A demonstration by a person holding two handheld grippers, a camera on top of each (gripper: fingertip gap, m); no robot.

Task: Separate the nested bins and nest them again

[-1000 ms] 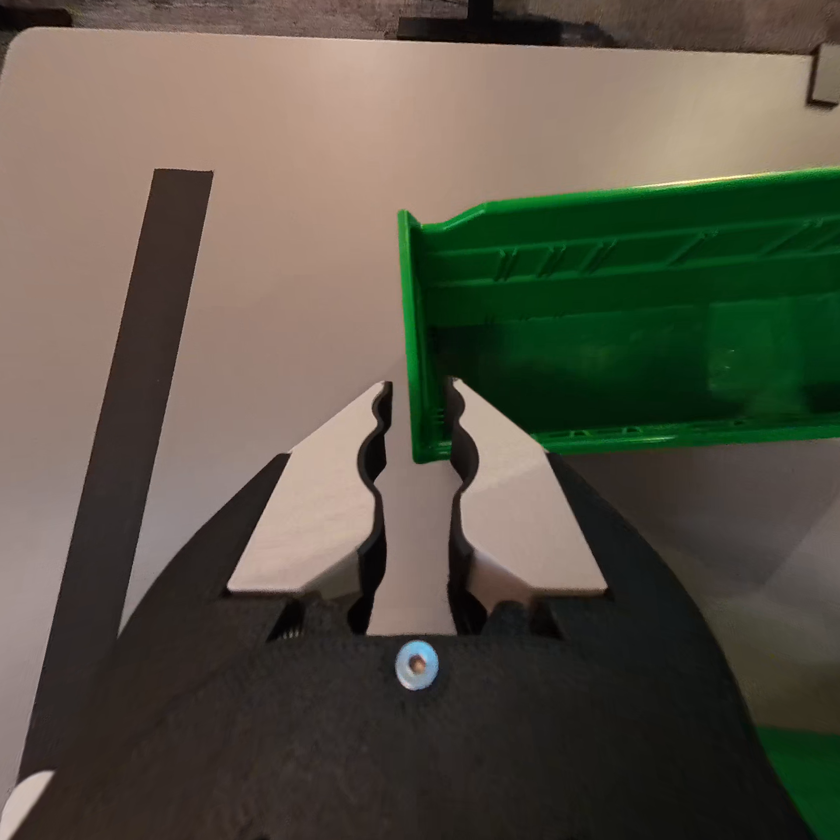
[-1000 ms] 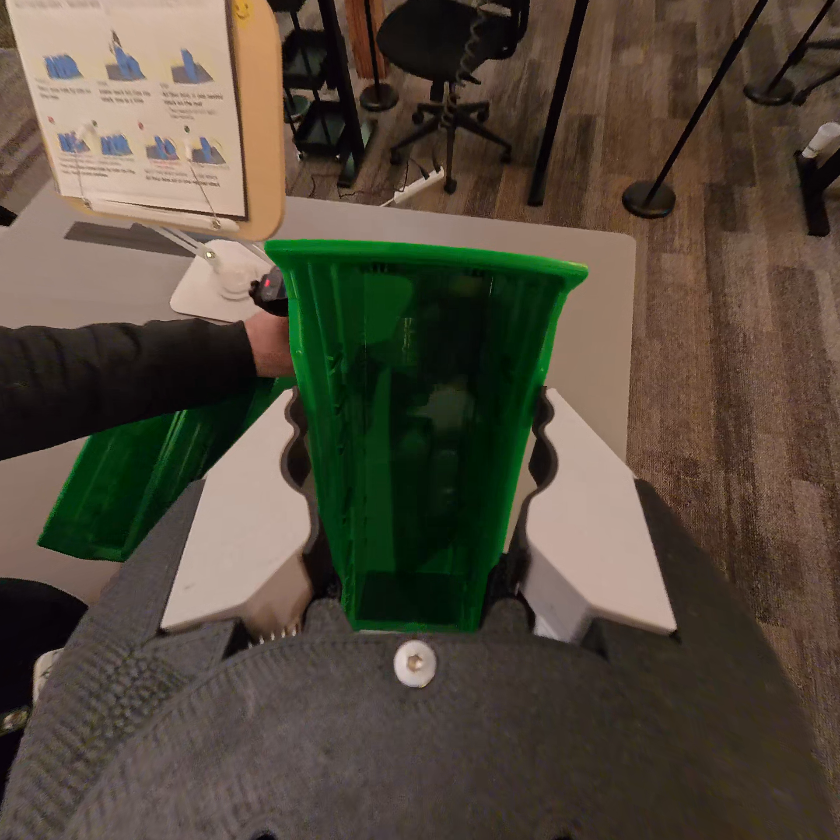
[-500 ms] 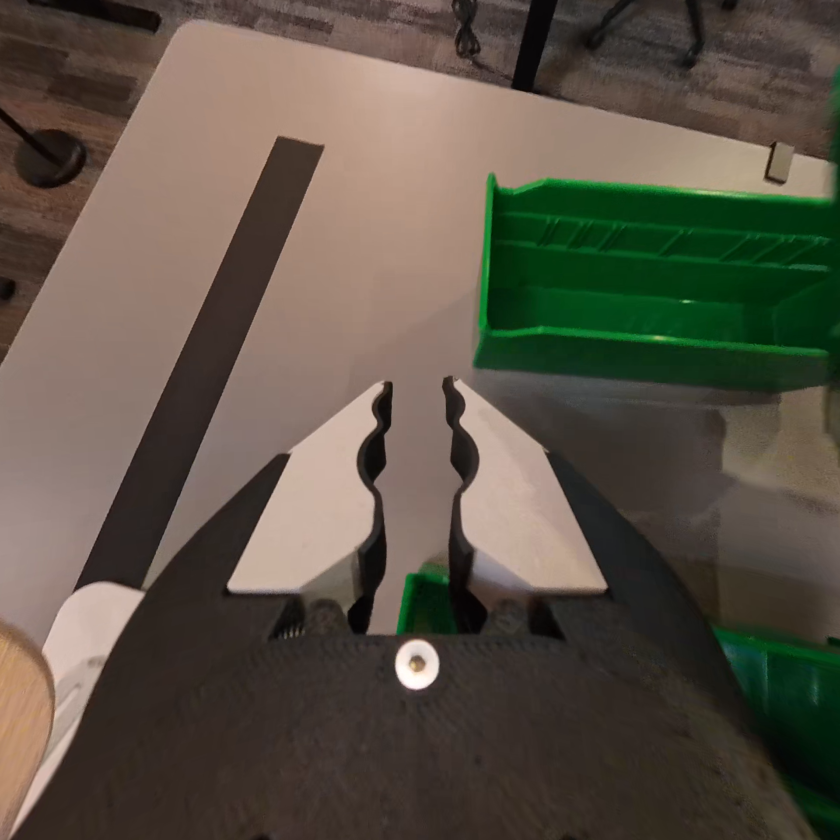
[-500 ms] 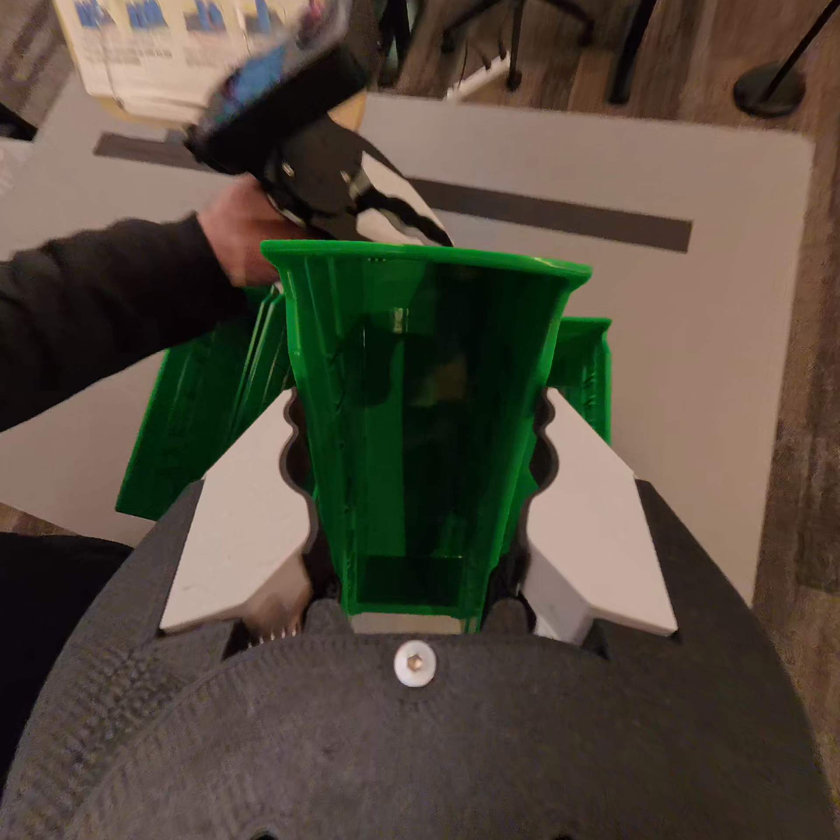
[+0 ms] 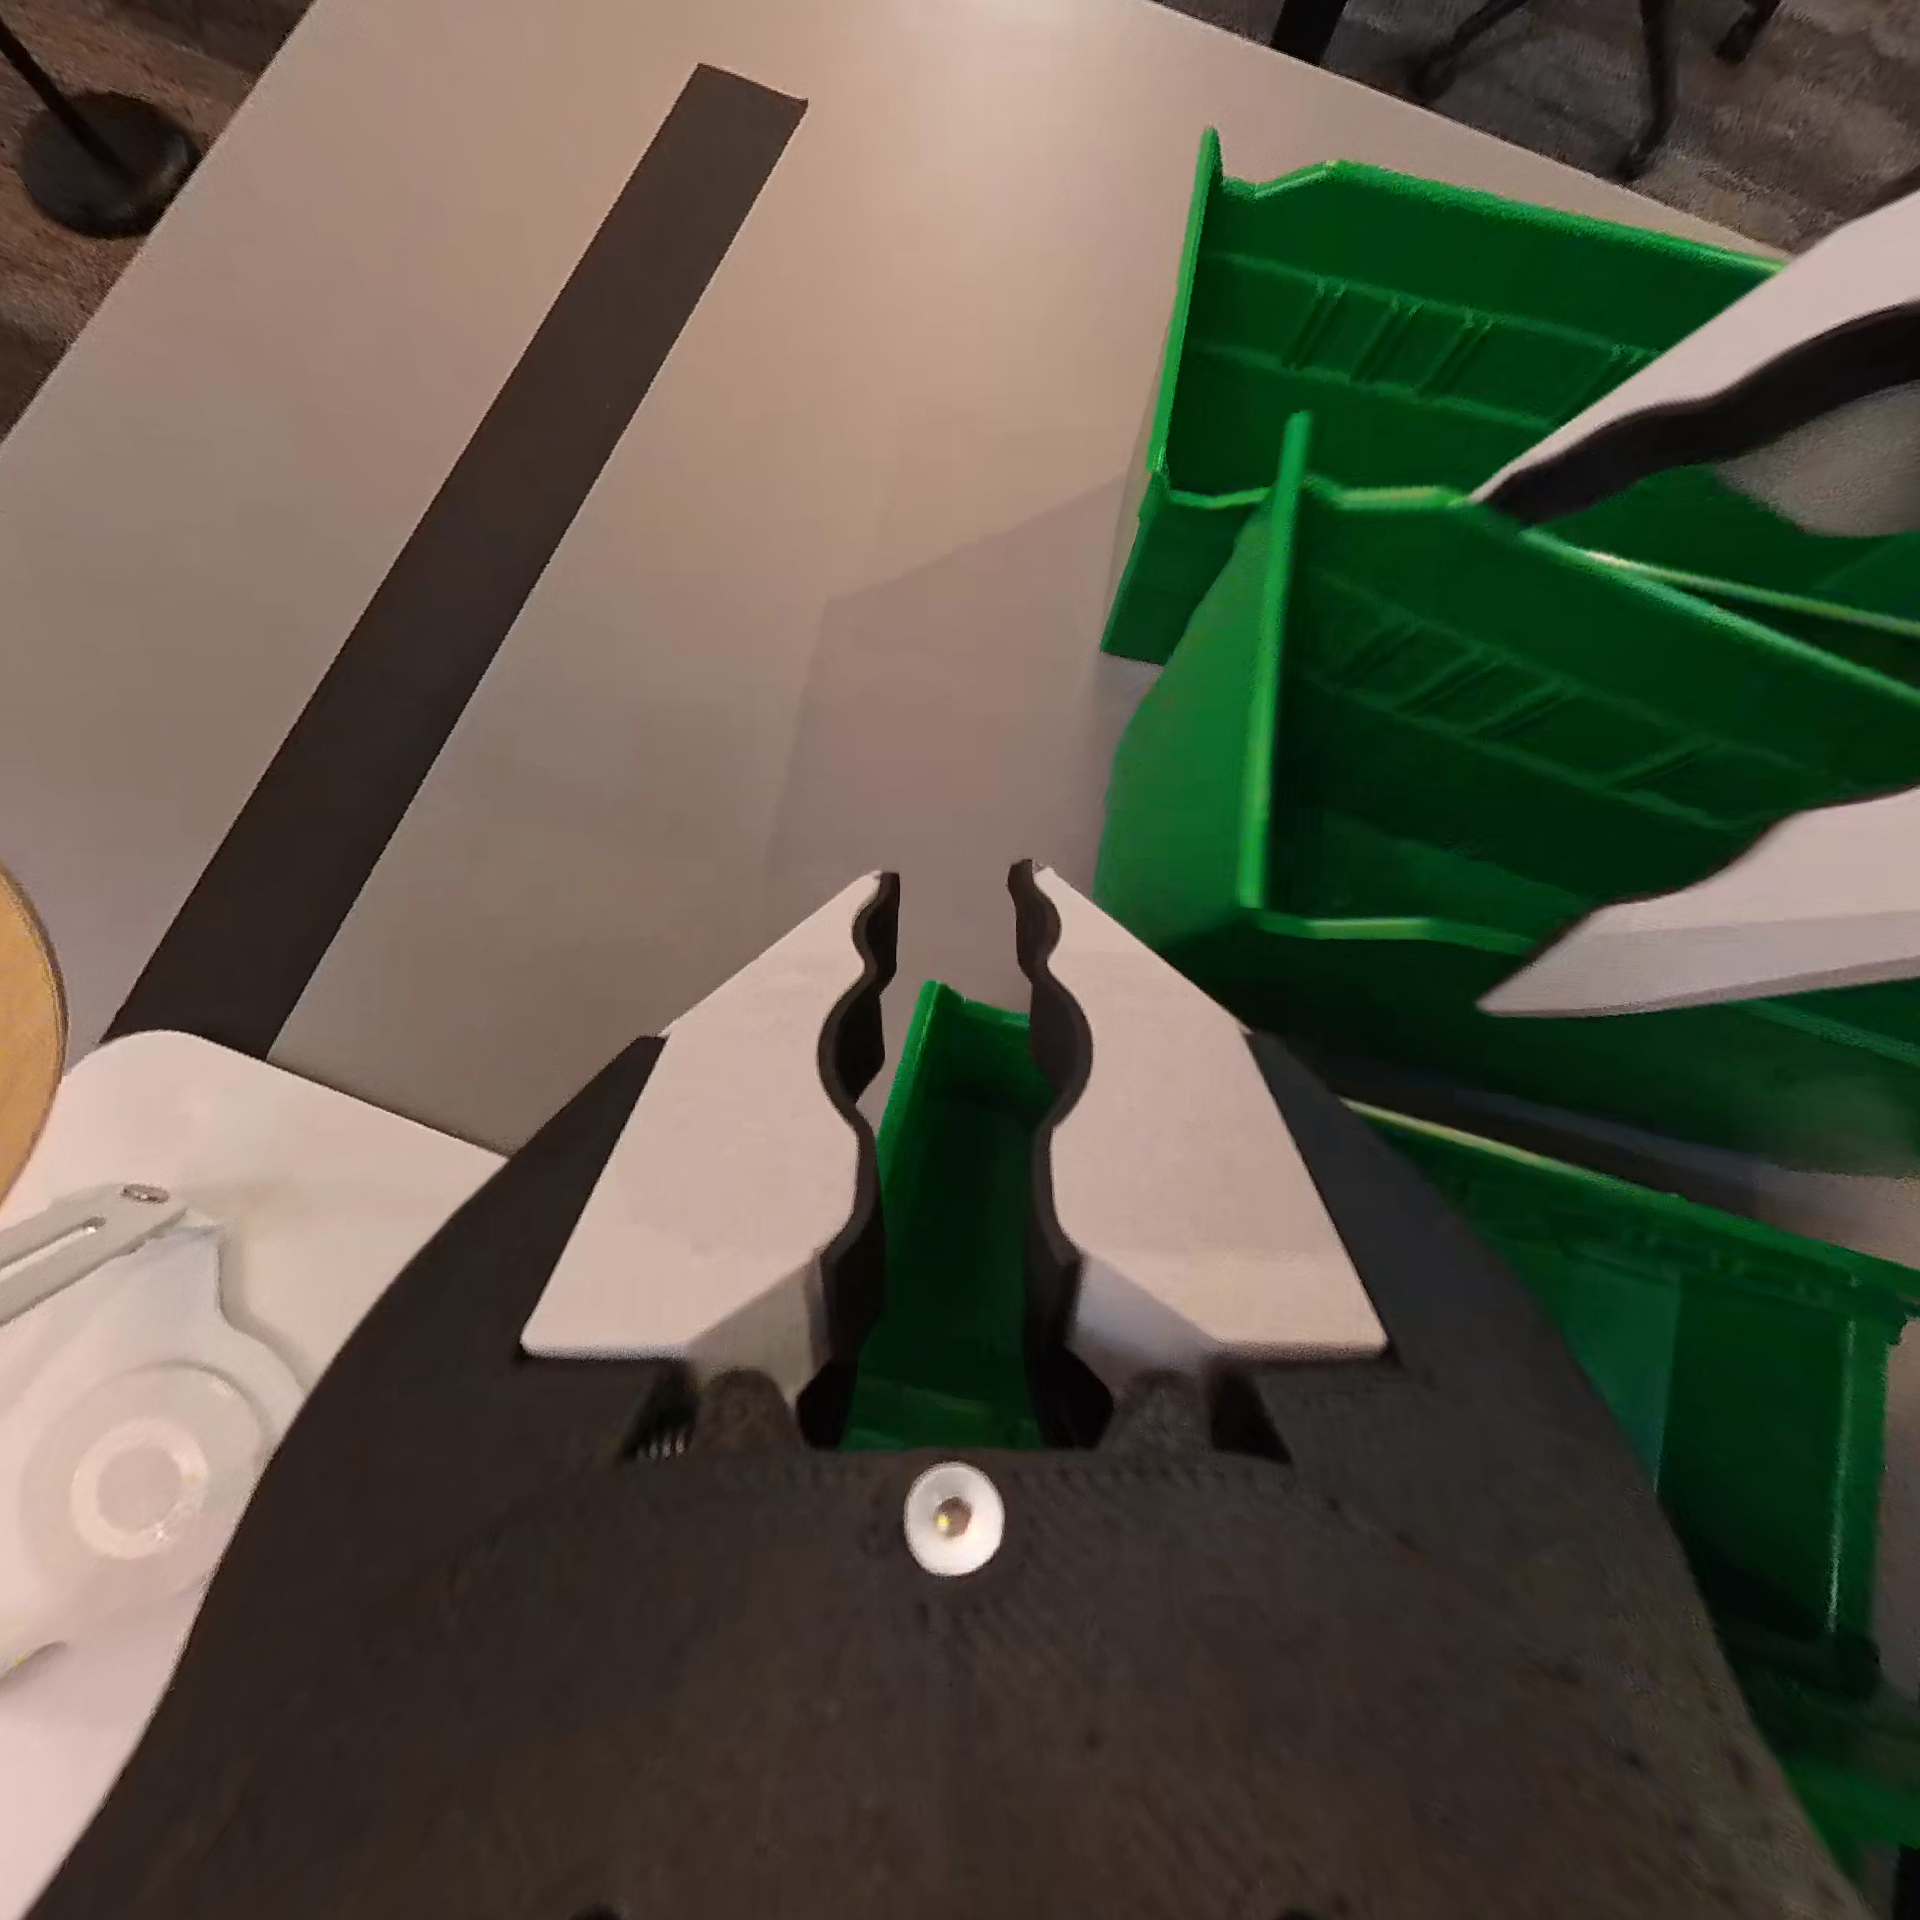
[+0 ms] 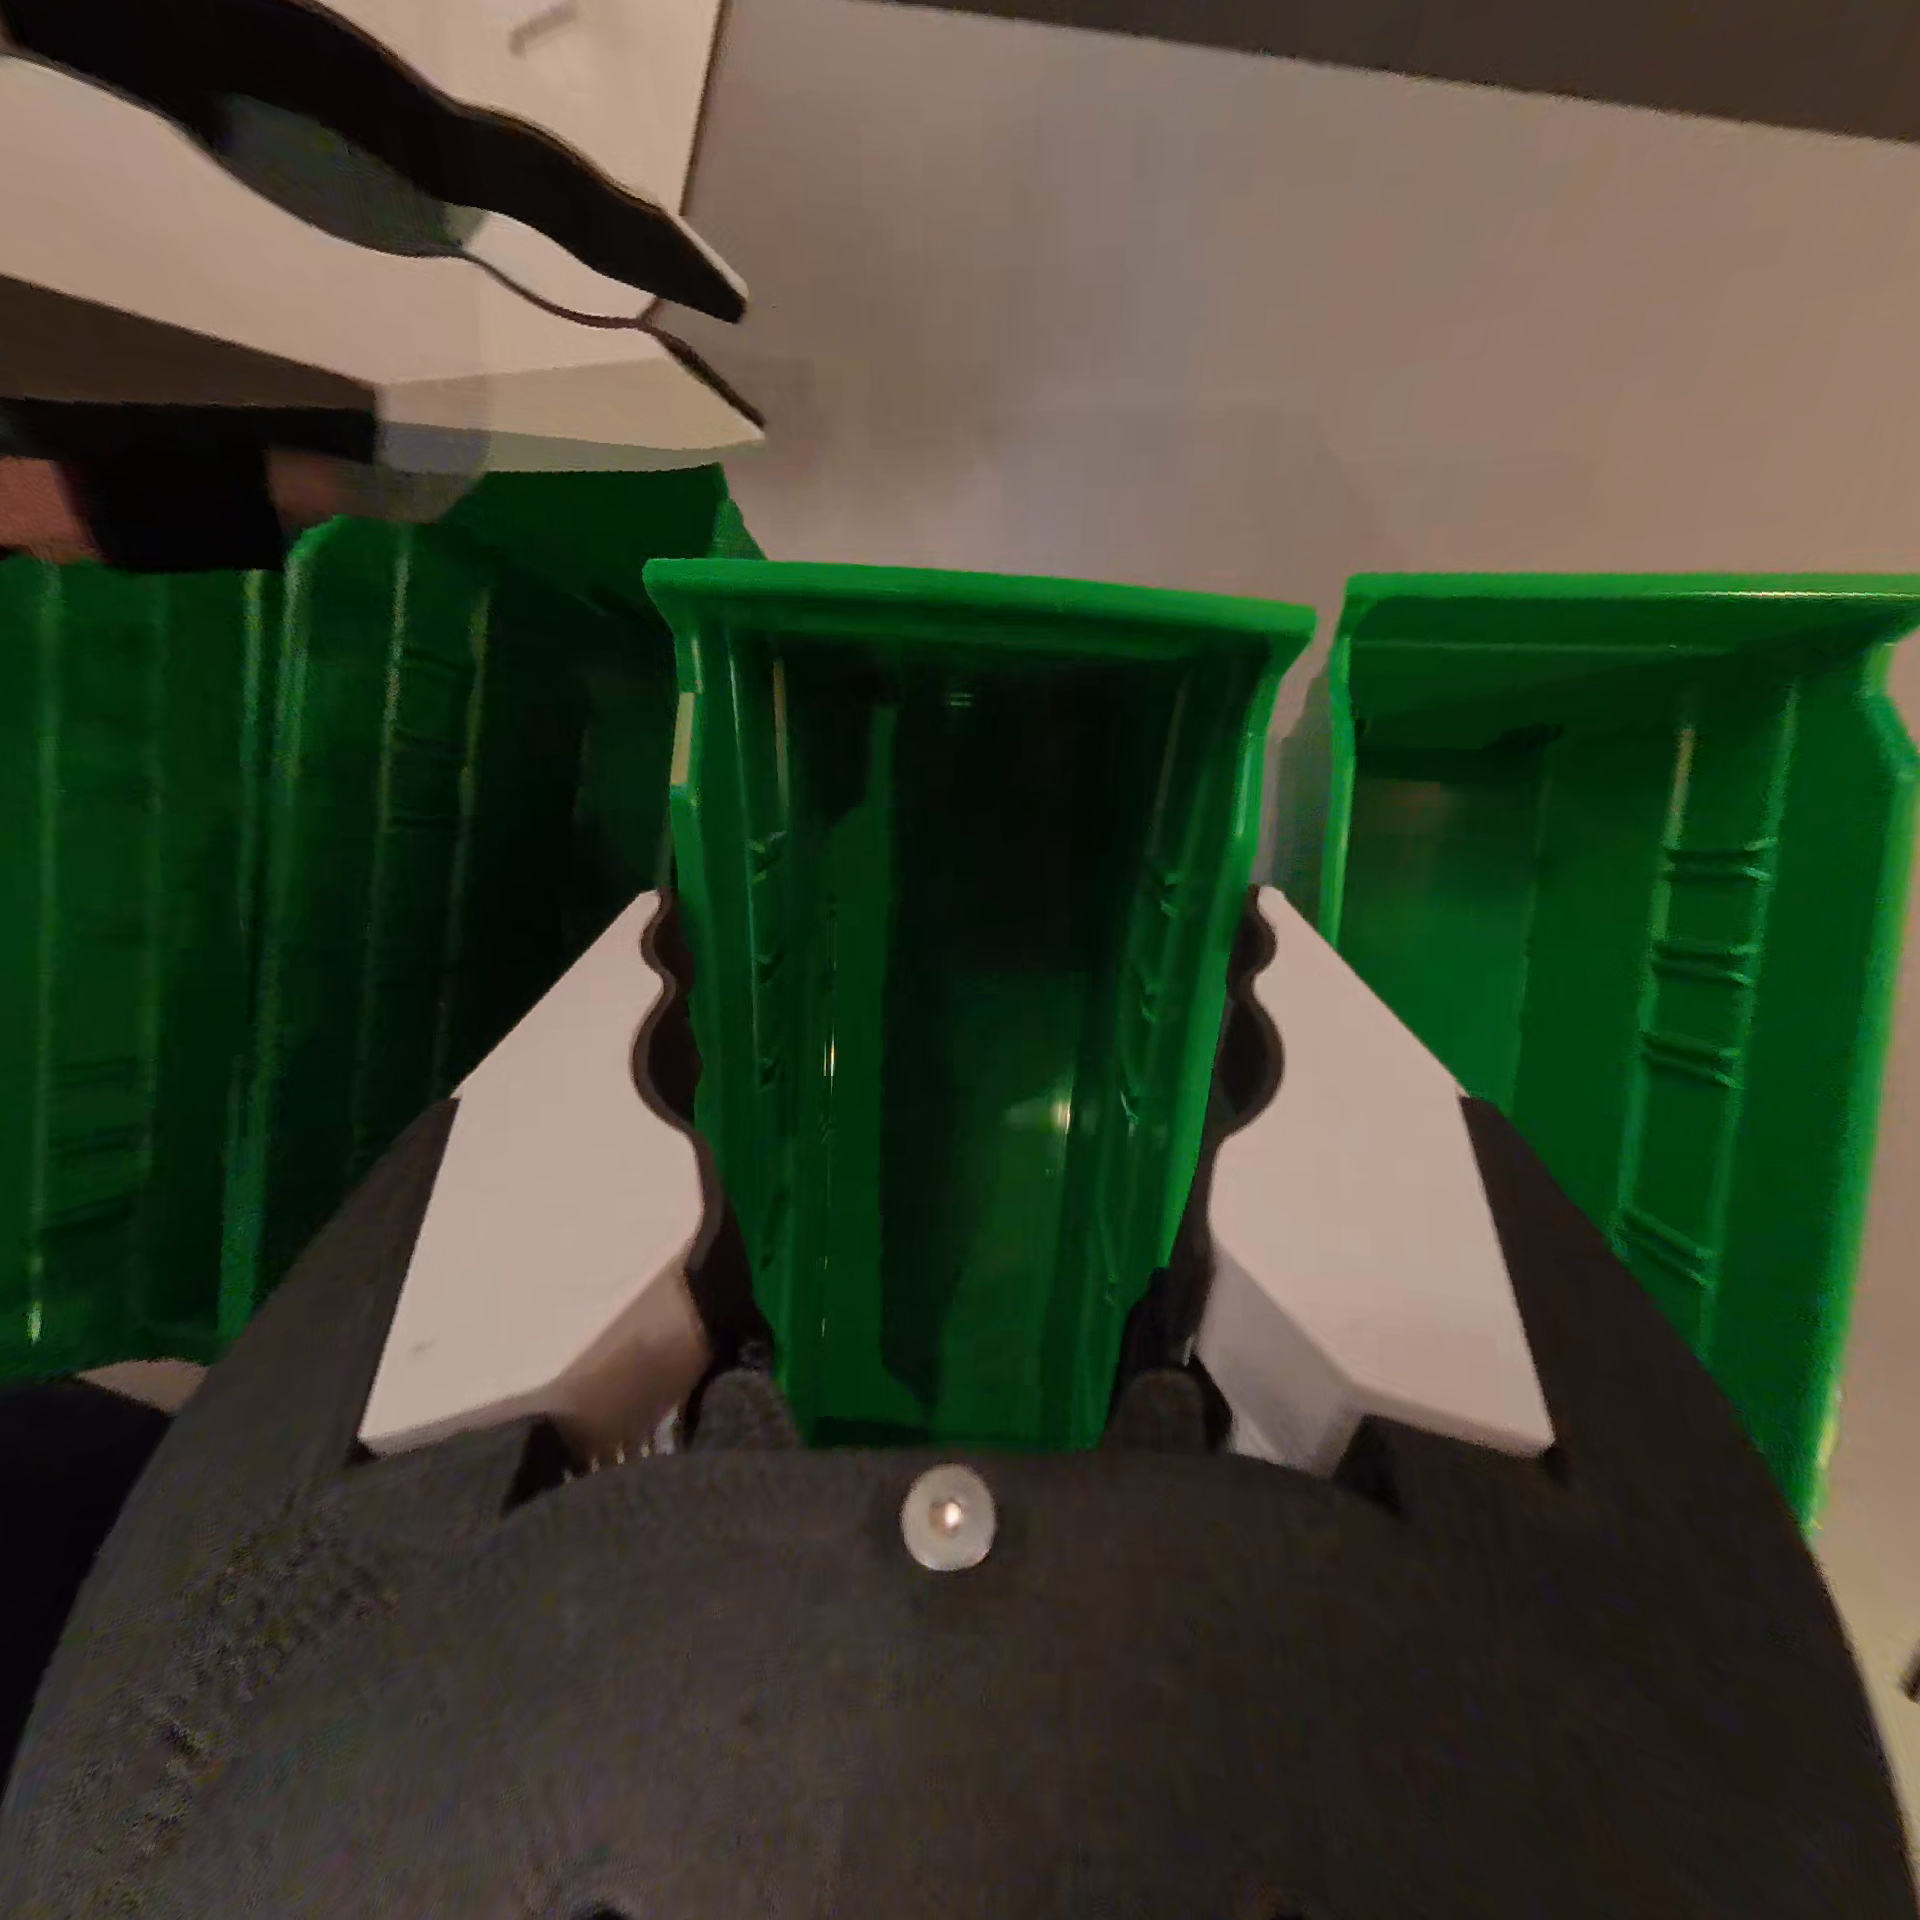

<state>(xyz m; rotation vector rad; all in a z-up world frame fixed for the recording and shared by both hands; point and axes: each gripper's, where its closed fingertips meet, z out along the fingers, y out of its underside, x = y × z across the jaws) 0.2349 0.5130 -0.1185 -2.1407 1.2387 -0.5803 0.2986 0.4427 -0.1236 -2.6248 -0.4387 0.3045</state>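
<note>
There are three green plastic bins. My right gripper (image 6: 958, 904) is shut across the width of one bin (image 6: 966, 935) and holds it open side up between the other two. A second bin (image 6: 1610, 935) lies to its right on the table. A third (image 6: 364, 883) lies to its left. In the left wrist view the held bin (image 5: 1455, 748) sits in the right gripper (image 5: 1481, 748), with the far bin (image 5: 1403, 343) behind it. My left gripper (image 5: 954, 878) is open a little and empty, hovering over the end of the near bin (image 5: 956, 1195). It also shows in the right wrist view (image 6: 748, 369).
The grey table (image 5: 831, 416) has a black tape strip (image 5: 468, 520) running across it on the left. A white stand base (image 5: 135, 1299) and a wooden board edge (image 5: 21, 1018) sit at the near left corner. Floor lies beyond the table's far edge.
My right gripper has lowered its bin toward the table between the two others. My left gripper has left the end wall of the far bin, risen and drawn back over the near bin.
</note>
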